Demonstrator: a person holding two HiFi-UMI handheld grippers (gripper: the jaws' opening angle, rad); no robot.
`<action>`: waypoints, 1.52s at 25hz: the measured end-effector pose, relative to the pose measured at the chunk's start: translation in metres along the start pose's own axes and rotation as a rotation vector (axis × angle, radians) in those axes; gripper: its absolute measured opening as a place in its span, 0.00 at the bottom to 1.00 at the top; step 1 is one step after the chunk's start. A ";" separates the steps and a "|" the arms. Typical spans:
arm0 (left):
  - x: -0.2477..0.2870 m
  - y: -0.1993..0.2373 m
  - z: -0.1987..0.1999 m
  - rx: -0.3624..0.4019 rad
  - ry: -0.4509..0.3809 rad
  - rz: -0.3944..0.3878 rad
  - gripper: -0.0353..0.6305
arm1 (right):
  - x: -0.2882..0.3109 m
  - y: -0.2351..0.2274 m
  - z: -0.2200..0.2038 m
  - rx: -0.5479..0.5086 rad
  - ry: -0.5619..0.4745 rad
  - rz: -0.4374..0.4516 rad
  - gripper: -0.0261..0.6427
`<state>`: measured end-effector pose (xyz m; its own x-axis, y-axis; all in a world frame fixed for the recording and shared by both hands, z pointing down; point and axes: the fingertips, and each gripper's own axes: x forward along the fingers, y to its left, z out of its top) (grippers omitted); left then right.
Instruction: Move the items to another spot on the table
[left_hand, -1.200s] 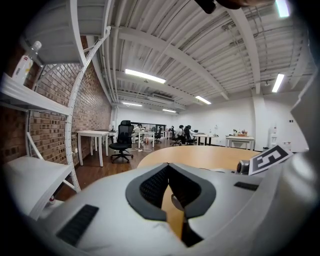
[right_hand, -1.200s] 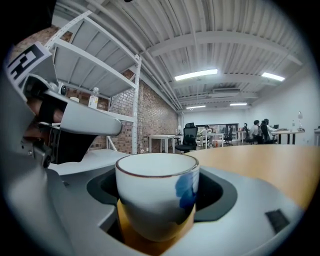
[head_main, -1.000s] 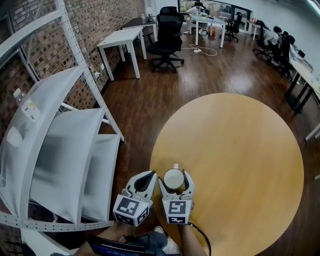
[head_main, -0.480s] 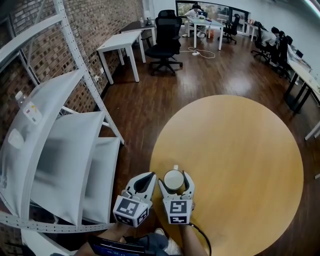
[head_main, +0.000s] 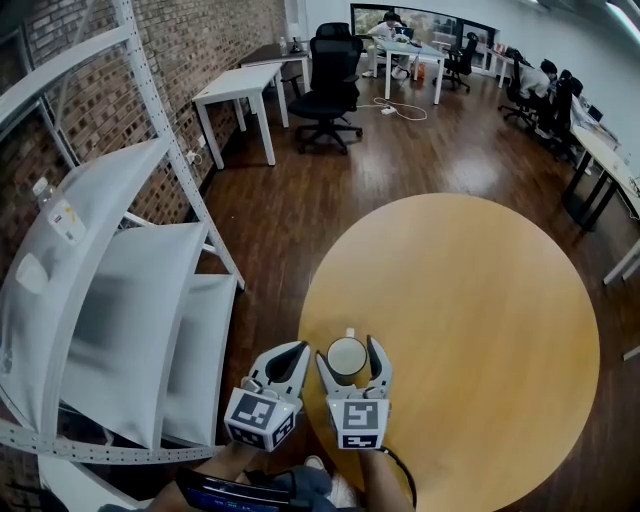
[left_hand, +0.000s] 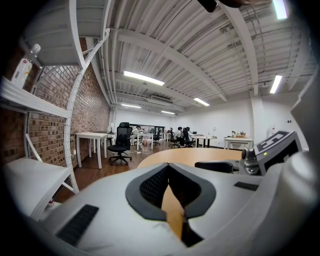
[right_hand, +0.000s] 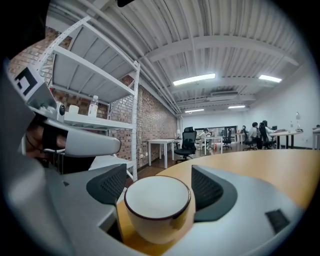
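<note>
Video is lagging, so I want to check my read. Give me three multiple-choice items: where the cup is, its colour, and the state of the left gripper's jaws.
1. Where is the cup?
A) between the right gripper's jaws
B) on the shelf
C) at the table's centre

2. What colour is the cup's body?
A) red
B) white
C) black

3. How do the left gripper's jaws stand?
A) wide apart
B) on a cup
C) together, empty

Key: 1 A, the right gripper view shows a pad at each side of the cup. 2 B, it is white with a dark rim. 3 C, the left gripper view shows the pads meeting with nothing between them.
</note>
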<state>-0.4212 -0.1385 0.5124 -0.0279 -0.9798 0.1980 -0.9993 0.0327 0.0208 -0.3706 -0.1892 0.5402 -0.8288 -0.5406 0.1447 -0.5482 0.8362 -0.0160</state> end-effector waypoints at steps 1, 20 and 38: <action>-0.001 -0.002 0.003 -0.002 0.000 -0.002 0.06 | -0.003 -0.001 0.006 -0.006 -0.007 -0.006 0.66; -0.040 -0.118 0.100 0.009 -0.122 -0.140 0.06 | -0.141 -0.037 0.139 -0.034 -0.112 -0.076 0.57; -0.061 -0.329 0.136 0.074 -0.147 -0.355 0.06 | -0.337 -0.129 0.178 -0.038 -0.197 -0.213 0.04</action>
<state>-0.0946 -0.1158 0.3603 0.3219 -0.9455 0.0488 -0.9465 -0.3227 -0.0088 -0.0409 -0.1311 0.3177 -0.7034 -0.7088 -0.0537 -0.7107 0.7028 0.0320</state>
